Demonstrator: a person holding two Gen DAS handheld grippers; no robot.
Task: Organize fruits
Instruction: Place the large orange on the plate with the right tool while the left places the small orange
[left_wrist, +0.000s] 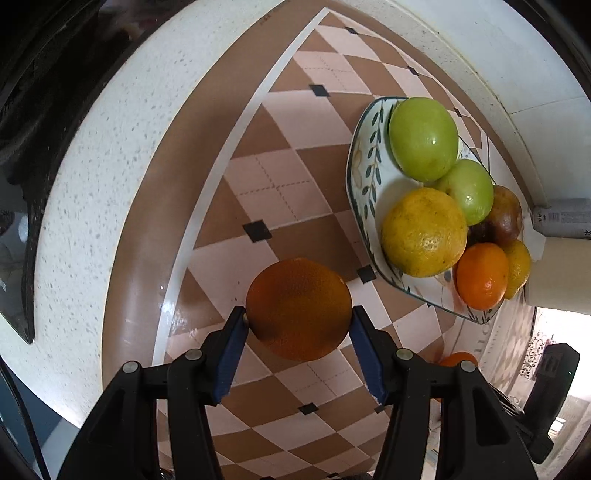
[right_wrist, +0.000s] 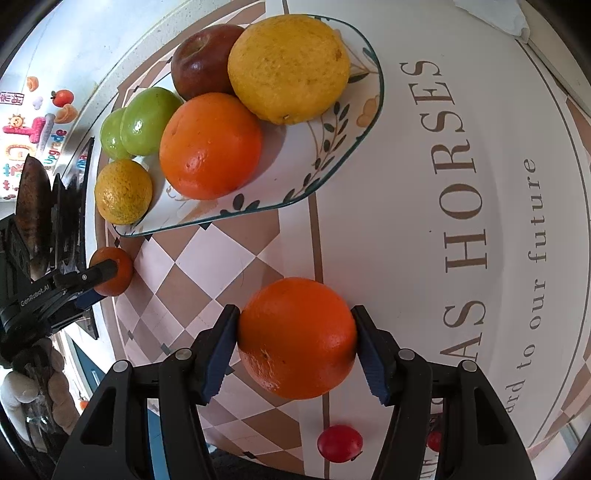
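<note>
Left gripper (left_wrist: 297, 323) jaws clamp dark orange (left_wrist: 298, 308); right gripper (right_wrist: 295, 338) jaws clamp bright orange (right_wrist: 297, 338); plate (right_wrist: 354, 122) piled with fruit nearby.

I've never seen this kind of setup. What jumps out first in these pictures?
Each gripper clamps an orange between blue-padded fingers: the left gripper holds a darker orange, the right gripper a bright orange. Beyond them sits a leaf-patterned plate piled with fruit on a checkered tablecloth.

Checkered brown-and-pink tablecloth (left_wrist: 280, 192) with black diamonds; printed lettering (right_wrist: 461, 206) at 3 o'clock in the right wrist view. Colourful wall decoration (right_wrist: 33, 122) at 9 o'clock. Grey can (left_wrist: 561, 218) at 3 o'clock, left wrist view.
</note>
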